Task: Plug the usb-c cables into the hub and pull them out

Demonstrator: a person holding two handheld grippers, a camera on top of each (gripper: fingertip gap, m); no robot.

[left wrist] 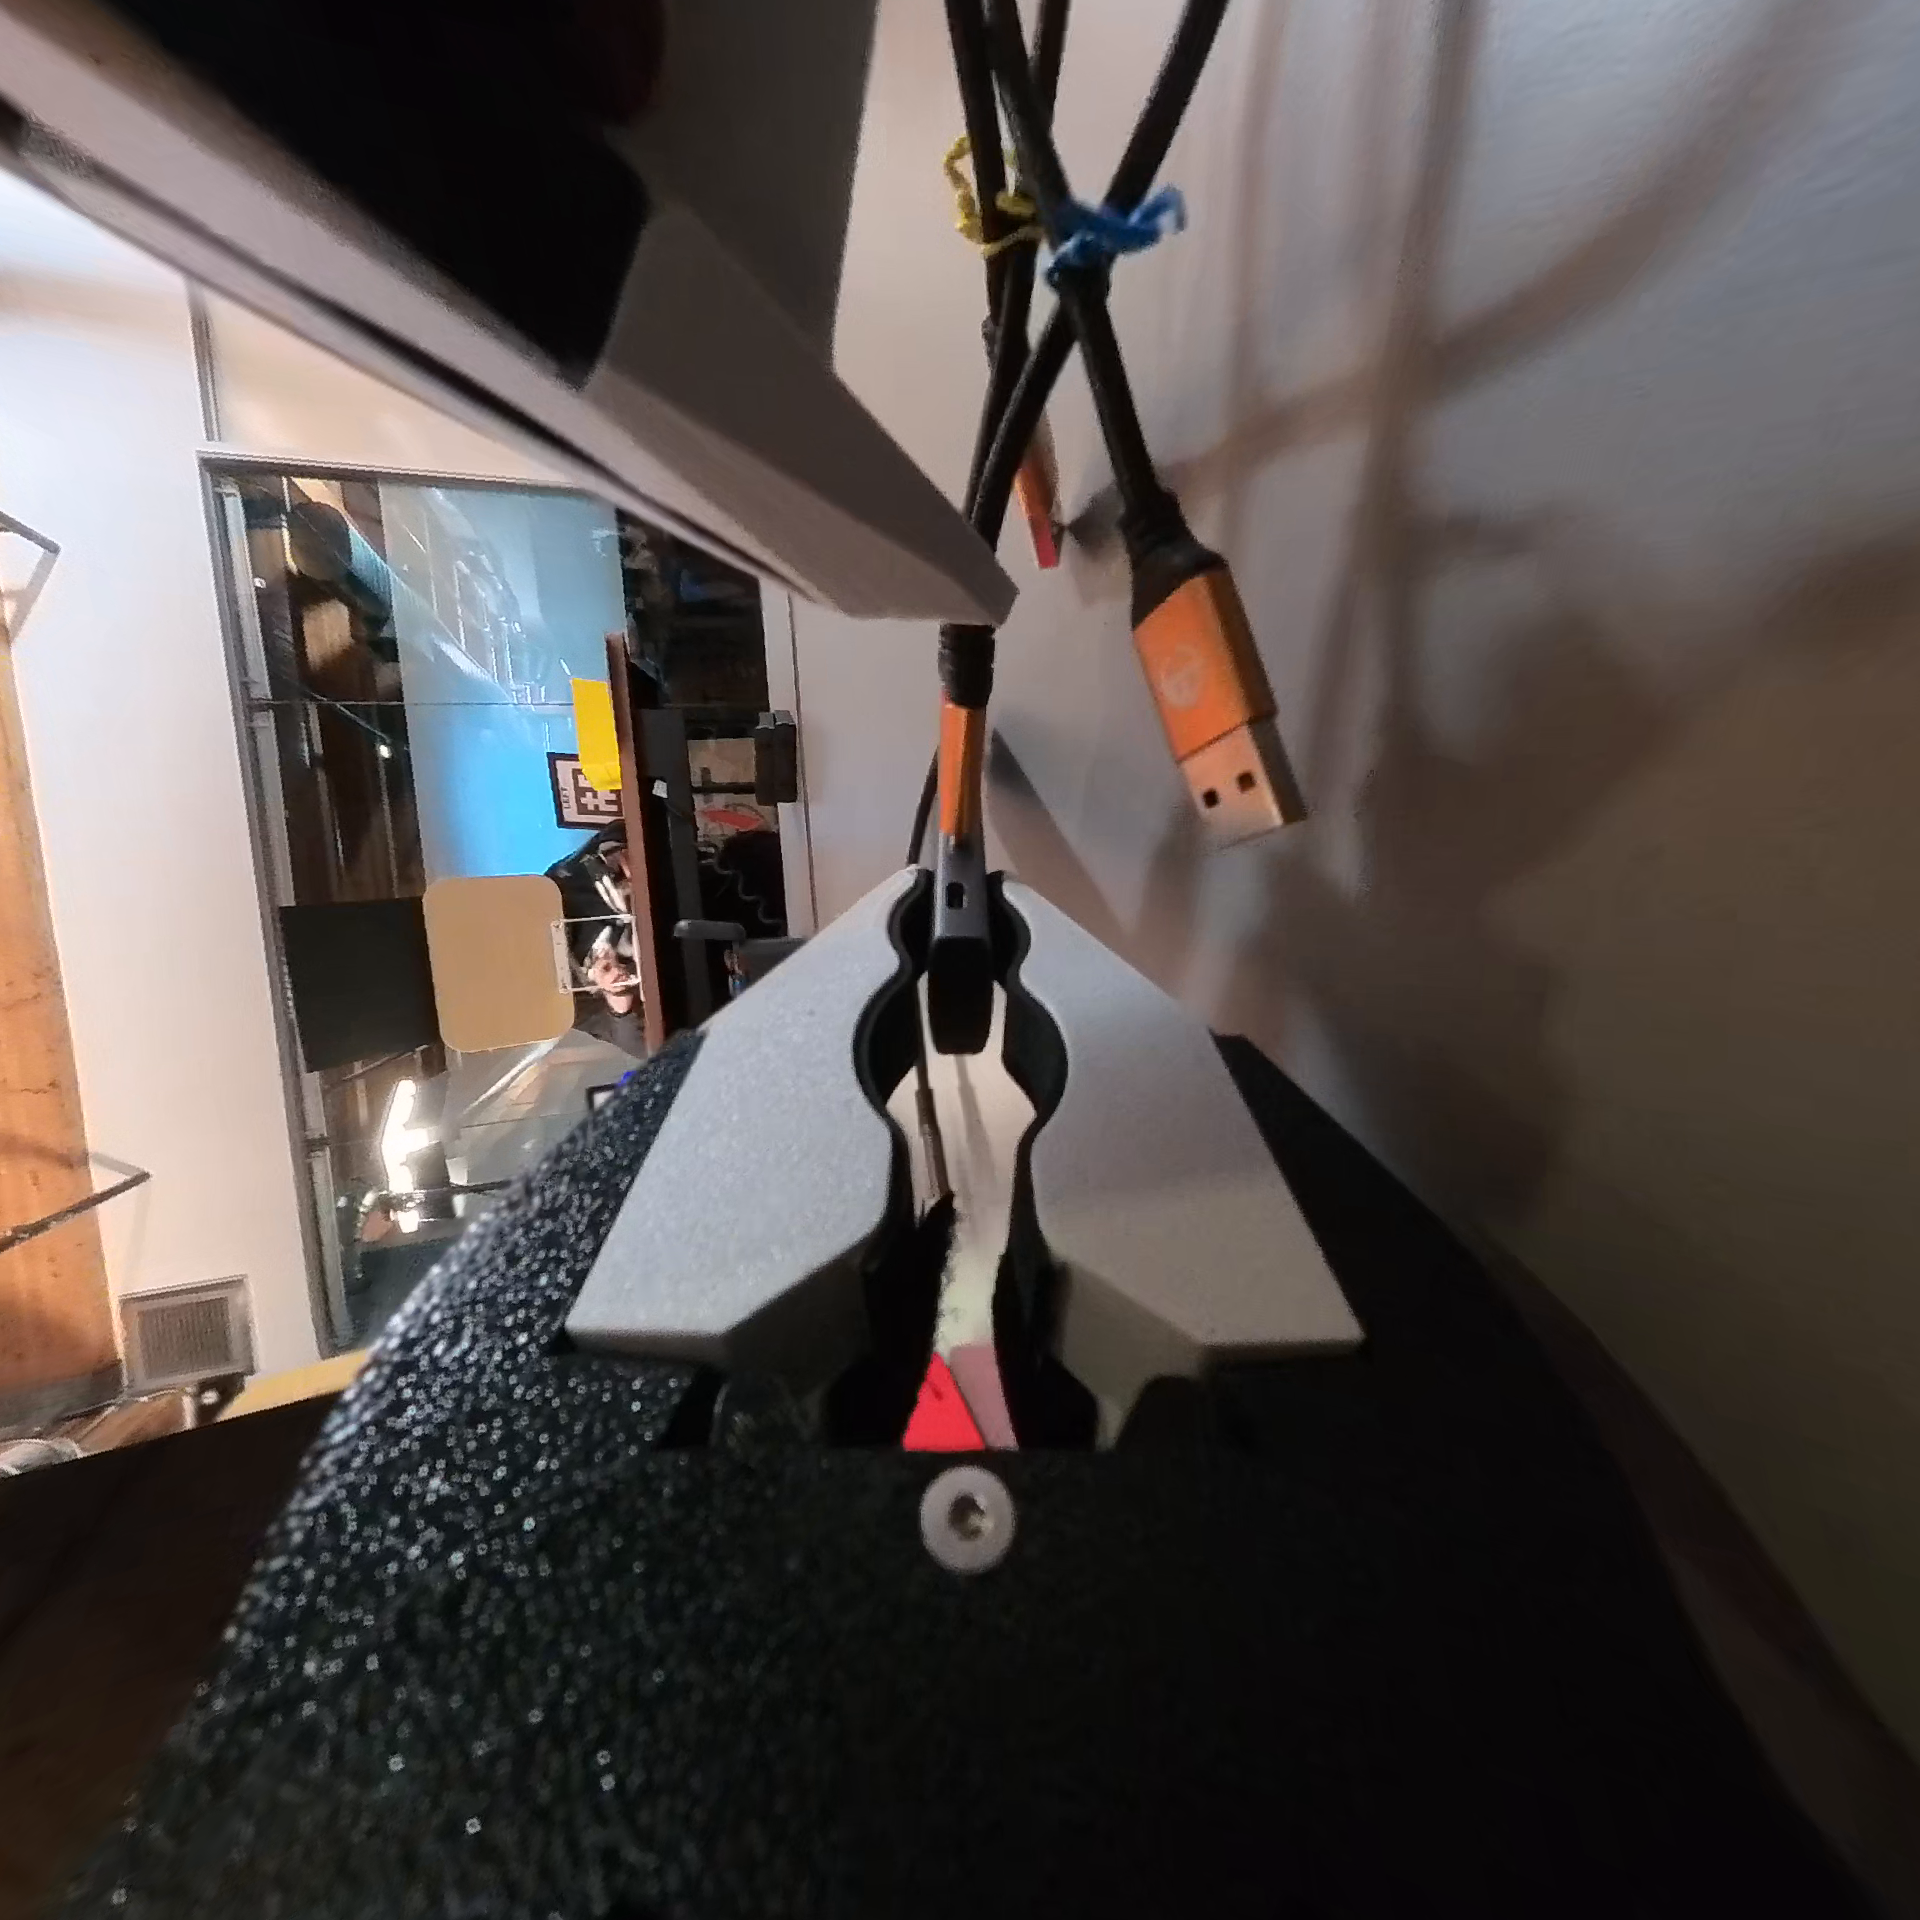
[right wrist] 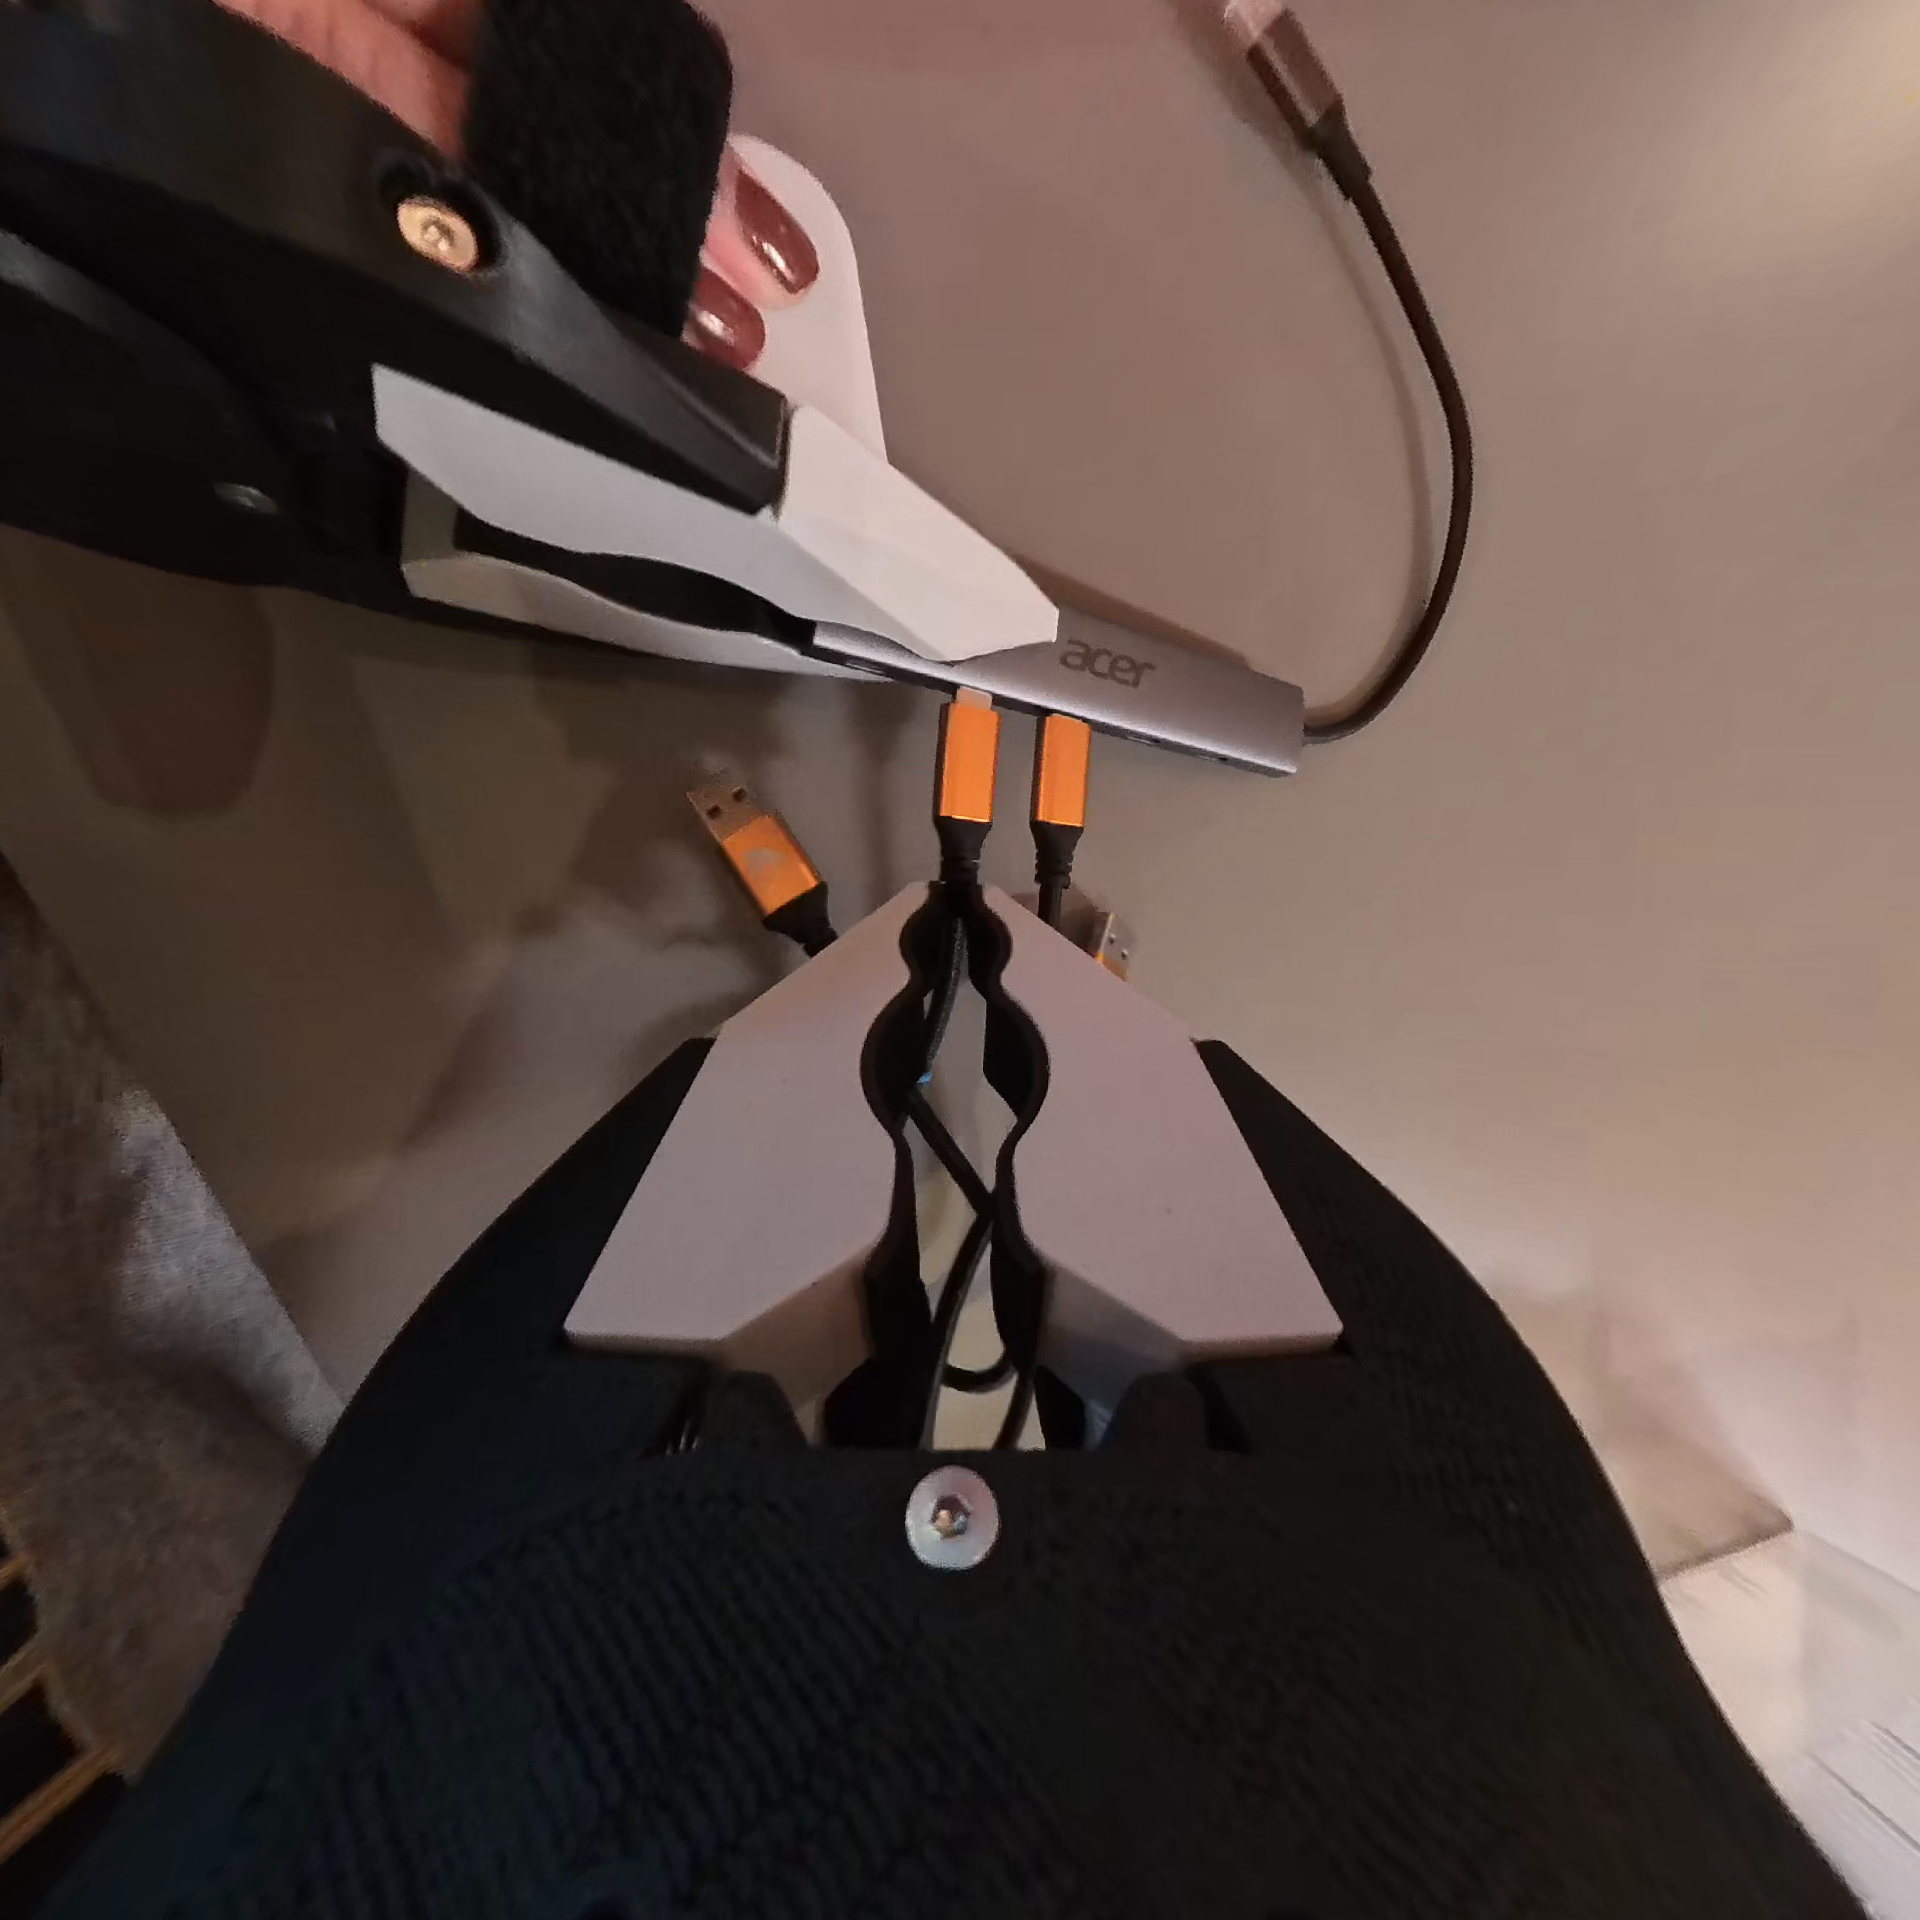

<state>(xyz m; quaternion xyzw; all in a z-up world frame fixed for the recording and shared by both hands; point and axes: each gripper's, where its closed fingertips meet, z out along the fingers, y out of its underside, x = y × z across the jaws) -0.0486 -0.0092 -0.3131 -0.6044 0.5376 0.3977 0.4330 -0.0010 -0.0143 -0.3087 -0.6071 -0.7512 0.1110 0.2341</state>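
Note:
A grey hub (right wrist: pixel 1164 681) is held above a pale table. My left gripper (right wrist: pixel 935 649) is shut on the hub's left end. In the left wrist view my left gripper (left wrist: pixel 961 909) pinches the hub (left wrist: pixel 958 966), seen edge-on. Two orange usb-c plugs sit in the hub's side. The left plug (right wrist: pixel 968 774) shows a strip of bare metal at the port. The right plug (right wrist: pixel 1062 774) sits fully in. My right gripper (right wrist: pixel 956 904) is shut on the black cable (right wrist: pixel 940 1023) just below the left plug. One of its fingers (left wrist: pixel 810 488) crosses the left wrist view.
The hub's own dark cable (right wrist: pixel 1439 436) loops up and away to the right. Loose orange USB-A ends lie on the table (right wrist: pixel 1507 987), one (right wrist: pixel 764 857) to the left and one (right wrist: pixel 1110 940) to the right. Yellow (left wrist: pixel 982 213) and blue ties (left wrist: pixel 1112 234) bind the cables. A hand (right wrist: pixel 748 270) holds the left gripper. My right fingertips sit around 5 centimeters from my left ones.

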